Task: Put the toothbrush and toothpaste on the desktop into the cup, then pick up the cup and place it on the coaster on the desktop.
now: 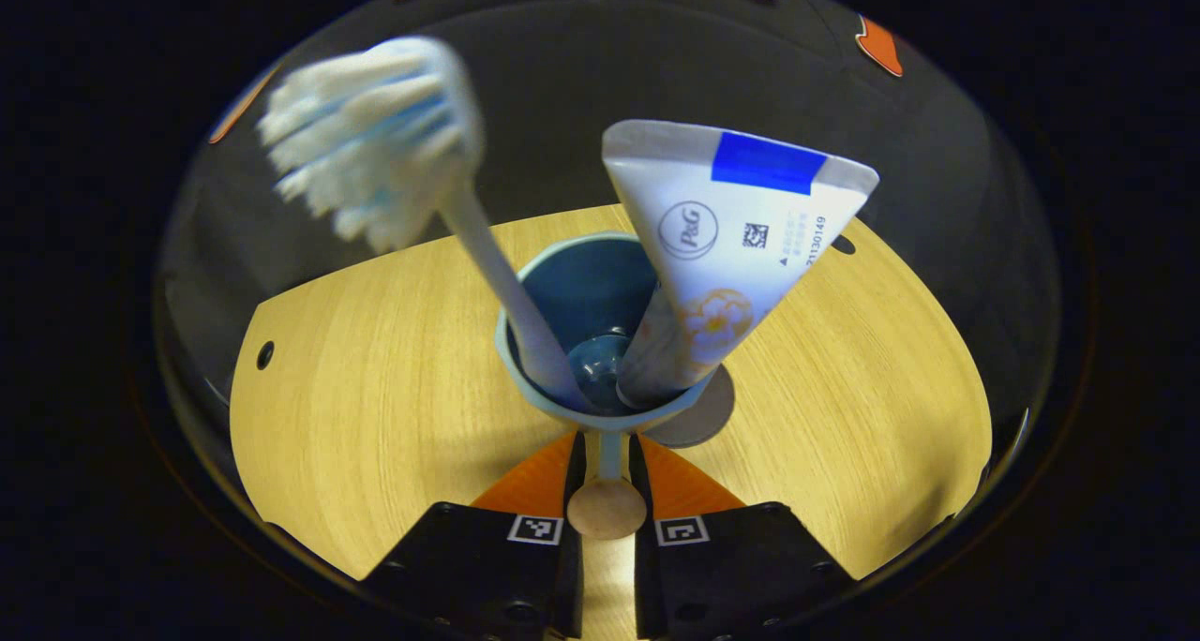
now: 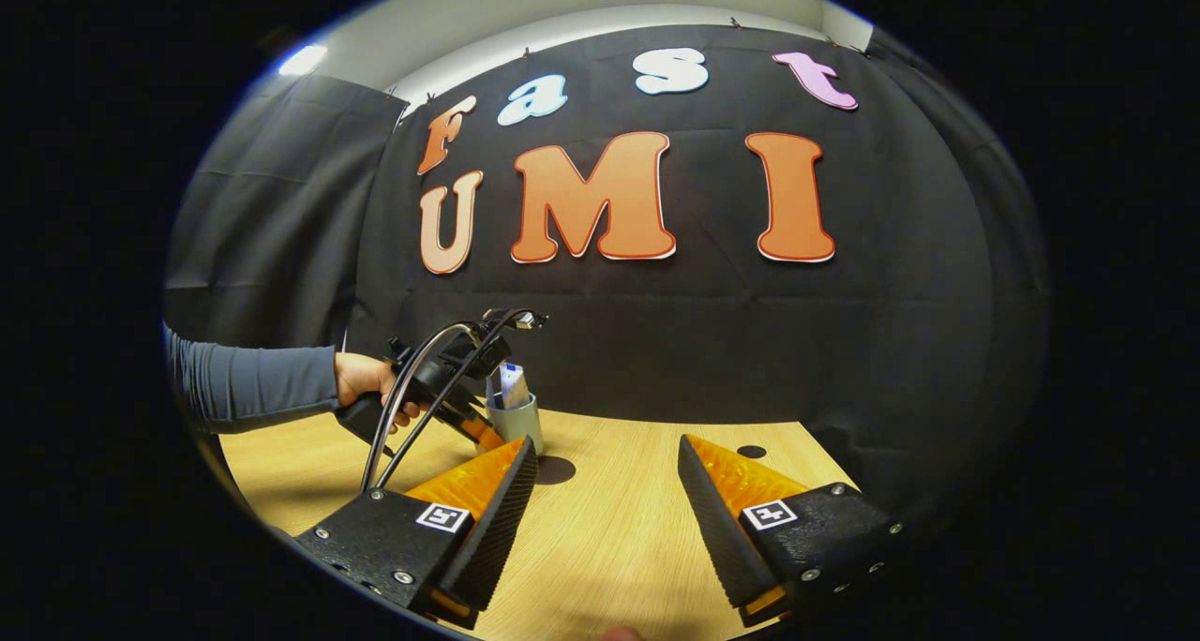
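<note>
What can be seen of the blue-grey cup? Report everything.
The blue-grey cup looks like smooth plastic, with a pale rim, a darker blue inside and a thin handle ending in a round wooden-looking knob. It stands upright, and the left gripper has its fingers closed on the handle. A white toothbrush and a white toothpaste tube lean inside. It is over the wooden desktop, beside a dark round coaster.

Left gripper point(image 1: 607, 477): we clamped the cup's handle point(image 1: 607, 500) | cup point(image 1: 572, 294) held toothbrush point(image 1: 422, 182) and toothpaste point(image 1: 722, 247) | coaster point(image 1: 698, 416) just beside, on the desk point(image 1: 375, 379)
</note>
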`<state>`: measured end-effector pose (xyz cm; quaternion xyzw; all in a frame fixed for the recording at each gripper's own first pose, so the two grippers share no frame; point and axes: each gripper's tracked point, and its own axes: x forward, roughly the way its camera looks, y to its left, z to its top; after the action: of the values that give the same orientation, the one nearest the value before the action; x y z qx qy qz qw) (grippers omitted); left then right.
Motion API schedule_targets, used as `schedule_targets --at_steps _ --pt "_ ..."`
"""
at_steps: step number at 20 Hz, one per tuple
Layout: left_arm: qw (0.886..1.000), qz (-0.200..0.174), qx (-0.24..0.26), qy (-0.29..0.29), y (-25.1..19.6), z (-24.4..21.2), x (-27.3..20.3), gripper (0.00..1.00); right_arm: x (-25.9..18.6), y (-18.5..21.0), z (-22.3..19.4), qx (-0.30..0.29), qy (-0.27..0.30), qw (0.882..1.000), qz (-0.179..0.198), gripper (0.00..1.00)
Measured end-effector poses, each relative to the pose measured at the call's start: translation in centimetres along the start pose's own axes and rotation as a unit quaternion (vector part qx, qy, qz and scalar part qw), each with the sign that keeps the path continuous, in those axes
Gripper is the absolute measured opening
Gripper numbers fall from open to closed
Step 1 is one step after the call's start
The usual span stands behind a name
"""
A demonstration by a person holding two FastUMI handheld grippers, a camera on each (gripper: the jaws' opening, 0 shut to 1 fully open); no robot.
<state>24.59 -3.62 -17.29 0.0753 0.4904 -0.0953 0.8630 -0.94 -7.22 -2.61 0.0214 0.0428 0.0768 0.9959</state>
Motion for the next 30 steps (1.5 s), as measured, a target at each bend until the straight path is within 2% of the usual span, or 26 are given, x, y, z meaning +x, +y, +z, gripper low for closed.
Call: schedule_targets --at_steps 10,12,14,17,21,24,27,30 --pt "1.0 -0.015 0.005 0.02 -0.2 -0.7 -0.3 0.21 -1.4 -2.2 -1.7 0.017 0.009 1.0 -0.018 0.9" --pt "1.0 -0.018 0.017 0.008 -0.2 -0.5 -0.7 0.26 -1.1 -2.4 -1.7 0.022 0.01 0.999 -0.024 0.9" --pt "0.999 -0.019 0.029 -0.01 -0.1 0.2 -1.2 0.6 -0.8 -2.3 -1.7 0.026 0.009 0.999 -0.025 0.91" --pt "0.999 -0.016 0.031 -0.035 -0.1 0.6 -2.4 0.99 -0.4 -1.6 -1.5 0.031 0.007 0.999 -0.021 0.91" --pt "0.995 -0.01 0.031 -0.095 0.6 1.7 -4.3 0.99 0.0 -1.0 -0.1 0.03 -0.009 0.999 -0.036 0.91" --pt "0.989 0.004 0.055 -0.139 0.6 1.9 -6.2 0.99 0.5 0.5 1.1 0.035 -0.028 0.998 -0.033 0.9" --pt "0.976 0.052 0.078 -0.198 0.3 2.4 -9.0 1.0 1.2 1.7 1.4 0.028 -0.031 0.998 -0.038 0.91" --pt "0.964 0.063 0.058 -0.251 0.2 2.7 -9.0 0.99 1.3 3.2 2.0 0.014 -0.041 0.998 -0.042 0.9"
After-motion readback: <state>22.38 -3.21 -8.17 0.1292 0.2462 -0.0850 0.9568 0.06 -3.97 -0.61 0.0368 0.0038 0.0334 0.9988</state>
